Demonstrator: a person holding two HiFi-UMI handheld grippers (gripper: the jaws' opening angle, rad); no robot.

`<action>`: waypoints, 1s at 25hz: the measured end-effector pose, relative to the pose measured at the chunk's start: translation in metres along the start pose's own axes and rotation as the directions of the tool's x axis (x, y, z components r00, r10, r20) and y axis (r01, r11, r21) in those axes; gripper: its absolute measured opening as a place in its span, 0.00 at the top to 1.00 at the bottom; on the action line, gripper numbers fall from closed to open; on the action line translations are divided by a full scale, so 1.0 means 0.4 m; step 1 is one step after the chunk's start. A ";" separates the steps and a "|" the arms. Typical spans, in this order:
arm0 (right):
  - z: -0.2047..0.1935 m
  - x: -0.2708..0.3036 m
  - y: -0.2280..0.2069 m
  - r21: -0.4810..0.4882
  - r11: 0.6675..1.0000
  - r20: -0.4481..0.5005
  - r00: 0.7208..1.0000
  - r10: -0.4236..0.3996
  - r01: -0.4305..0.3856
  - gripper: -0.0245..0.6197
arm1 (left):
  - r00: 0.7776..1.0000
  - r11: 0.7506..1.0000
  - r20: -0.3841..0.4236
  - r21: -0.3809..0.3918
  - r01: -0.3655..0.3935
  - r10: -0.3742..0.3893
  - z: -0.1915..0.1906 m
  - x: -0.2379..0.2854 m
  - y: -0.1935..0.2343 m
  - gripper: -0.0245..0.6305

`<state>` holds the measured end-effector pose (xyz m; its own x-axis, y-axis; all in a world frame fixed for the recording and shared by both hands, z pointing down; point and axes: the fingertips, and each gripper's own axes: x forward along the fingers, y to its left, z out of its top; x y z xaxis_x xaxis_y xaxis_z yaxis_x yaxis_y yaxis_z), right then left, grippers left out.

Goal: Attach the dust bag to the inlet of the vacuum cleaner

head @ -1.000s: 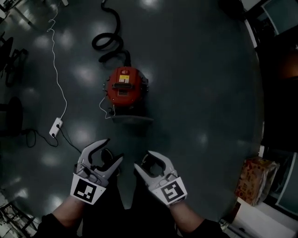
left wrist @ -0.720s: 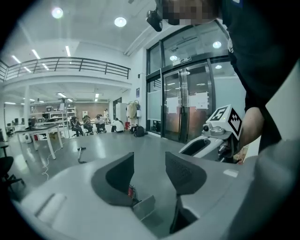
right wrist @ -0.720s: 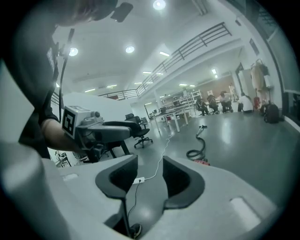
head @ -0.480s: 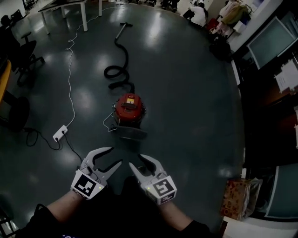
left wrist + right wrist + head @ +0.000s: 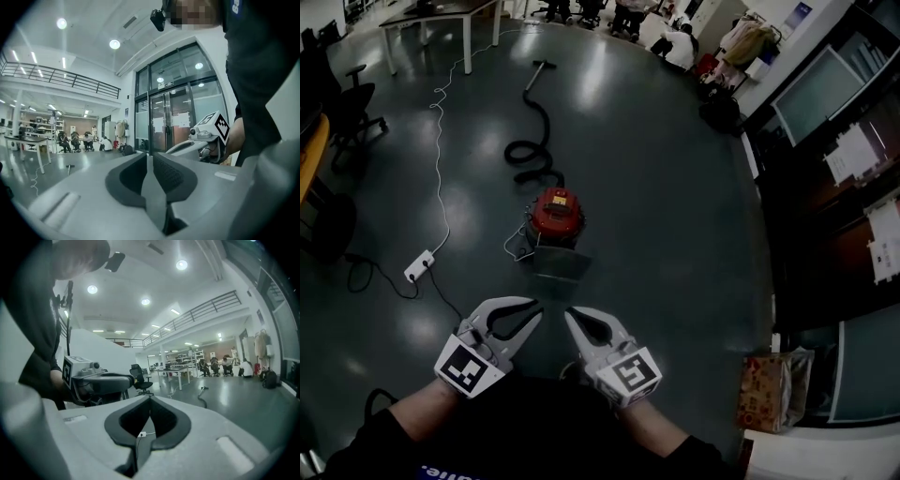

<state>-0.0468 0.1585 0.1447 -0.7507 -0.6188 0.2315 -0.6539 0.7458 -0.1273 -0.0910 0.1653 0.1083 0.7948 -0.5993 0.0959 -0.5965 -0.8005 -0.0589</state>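
The red vacuum cleaner (image 5: 553,213) stands on the dark floor, its black hose (image 5: 530,150) curling away behind it. A flat grey dust bag (image 5: 558,264) lies on the floor against its near side. Both grippers are held side by side, well short of the bag and above the floor. My left gripper (image 5: 536,313) (image 5: 150,157) is closing, with a narrow slit left between its jaws and nothing in it. My right gripper (image 5: 569,314) (image 5: 150,398) is shut, tips touching, and empty. Each gripper shows in the other's view.
A white power strip (image 5: 417,267) with its cable lies left of the vacuum. Office chairs stand at the far left, a table (image 5: 441,9) at the back. A brown box (image 5: 769,392) sits at the right by dark glass walls. People sit far off.
Both grippers have closed from wide open. The view has lifted and widened, so the vacuum and bag look smaller and farther away.
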 end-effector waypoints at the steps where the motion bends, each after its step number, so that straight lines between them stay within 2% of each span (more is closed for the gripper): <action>1: 0.007 -0.010 0.006 -0.004 1.000 0.011 1.000 0.009 -0.009 0.96 | 1.000 1.000 0.003 0.014 -0.001 0.001 0.015 -0.003 -0.010 0.91; 3: 0.008 -0.039 0.016 -0.007 0.999 0.016 0.999 0.035 -0.035 0.96 | 1.000 1.000 0.004 0.026 -0.010 0.010 0.037 -0.001 -0.036 0.96; 5: 0.018 -0.066 0.027 -0.020 0.998 0.026 0.997 0.066 -0.065 0.96 | 1.000 1.000 0.014 0.003 -0.021 0.021 0.056 0.008 -0.060 0.96; 9: 0.098 -0.102 0.036 -0.160 0.984 0.128 0.987 0.095 -0.074 0.96 | 1.000 1.000 0.003 -0.011 -0.022 0.022 0.067 0.048 -0.085 0.96; 14: 0.121 -0.140 0.000 -0.123 0.990 0.182 0.979 0.090 -0.069 0.96 | 0.999 0.999 -0.038 -0.036 -0.022 0.020 0.037 0.088 -0.131 0.96; 19: 0.114 -0.167 -0.012 -0.103 0.992 0.183 0.979 0.085 -0.067 0.96 | 0.999 1.000 -0.054 -0.024 0.008 -0.009 0.033 0.108 -0.171 0.96; 25: 0.114 -0.170 -0.002 -0.105 0.992 0.179 0.980 0.087 -0.068 0.96 | 0.999 1.000 -0.048 -0.020 0.011 -0.012 0.042 0.109 -0.169 0.96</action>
<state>0.0003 0.1887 0.0851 -0.8091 -0.5861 0.0431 -0.5875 0.8082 -0.0407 -0.0141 0.1931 0.1000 0.7953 -0.5888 0.1443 -0.5901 -0.8064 -0.0381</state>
